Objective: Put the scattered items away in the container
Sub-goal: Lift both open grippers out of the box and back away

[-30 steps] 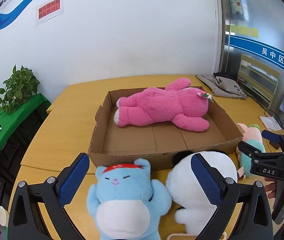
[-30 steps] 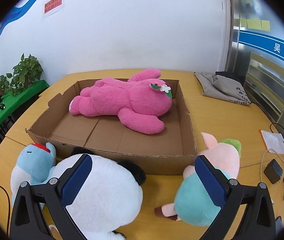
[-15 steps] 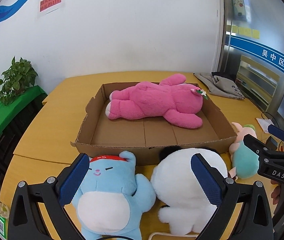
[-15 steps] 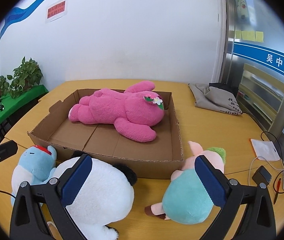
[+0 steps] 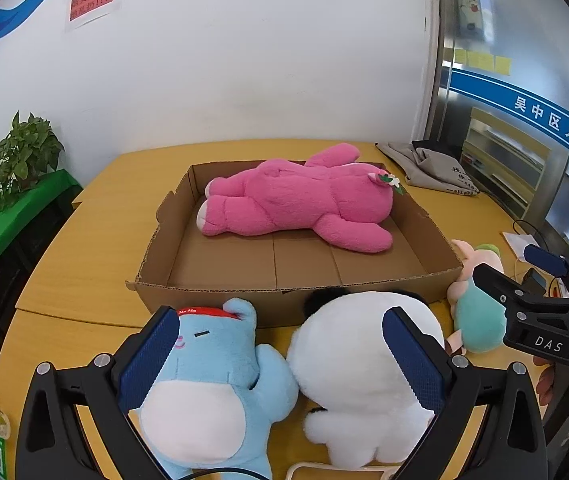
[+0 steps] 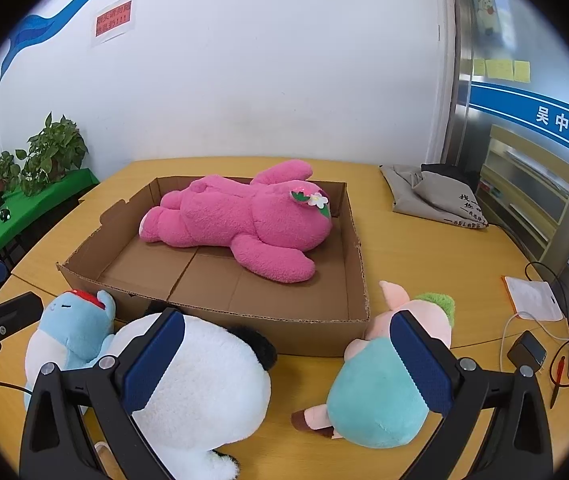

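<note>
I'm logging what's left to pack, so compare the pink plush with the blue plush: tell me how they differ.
The pink plush lies inside the cardboard box; the blue plush lies outside on the table, against the box's near wall. The pink one is one colour with a flower on its head and looks larger; the blue one has a white belly and a red cap. Both are soft toys, lying down, and neither is gripped.

bear (image 5: 300, 208) in box (image 5: 212, 300) | cat (image 5: 208, 380), panda (image 5: 356, 368), pig (image 6: 388, 380) before box, left to right
</note>
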Available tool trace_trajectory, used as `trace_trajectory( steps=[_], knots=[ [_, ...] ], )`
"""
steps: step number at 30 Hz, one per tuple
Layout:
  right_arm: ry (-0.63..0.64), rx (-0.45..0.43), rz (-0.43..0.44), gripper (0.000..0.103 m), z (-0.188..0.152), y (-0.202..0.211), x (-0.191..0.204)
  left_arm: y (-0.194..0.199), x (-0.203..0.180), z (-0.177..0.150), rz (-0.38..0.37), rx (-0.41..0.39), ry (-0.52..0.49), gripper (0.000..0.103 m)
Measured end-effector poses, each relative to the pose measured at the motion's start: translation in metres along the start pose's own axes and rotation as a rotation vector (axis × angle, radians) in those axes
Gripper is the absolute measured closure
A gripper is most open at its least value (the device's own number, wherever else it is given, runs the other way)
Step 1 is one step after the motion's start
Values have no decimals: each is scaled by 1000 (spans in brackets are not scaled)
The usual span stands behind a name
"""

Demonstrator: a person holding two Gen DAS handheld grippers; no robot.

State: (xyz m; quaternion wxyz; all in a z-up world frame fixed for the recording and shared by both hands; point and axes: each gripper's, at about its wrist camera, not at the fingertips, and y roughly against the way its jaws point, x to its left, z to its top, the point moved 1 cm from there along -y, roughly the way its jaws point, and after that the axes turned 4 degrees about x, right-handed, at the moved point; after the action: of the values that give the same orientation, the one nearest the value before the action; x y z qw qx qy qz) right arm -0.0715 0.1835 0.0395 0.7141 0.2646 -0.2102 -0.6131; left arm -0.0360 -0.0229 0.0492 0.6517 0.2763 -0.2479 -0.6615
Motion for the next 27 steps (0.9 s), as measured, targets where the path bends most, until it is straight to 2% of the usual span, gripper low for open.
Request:
trace_trajectory(
  steps=[27],
  knots=[
    [16,34,-7,0,-4,-10,6,-11,10,-6,-20,27,17,0]
  ],
)
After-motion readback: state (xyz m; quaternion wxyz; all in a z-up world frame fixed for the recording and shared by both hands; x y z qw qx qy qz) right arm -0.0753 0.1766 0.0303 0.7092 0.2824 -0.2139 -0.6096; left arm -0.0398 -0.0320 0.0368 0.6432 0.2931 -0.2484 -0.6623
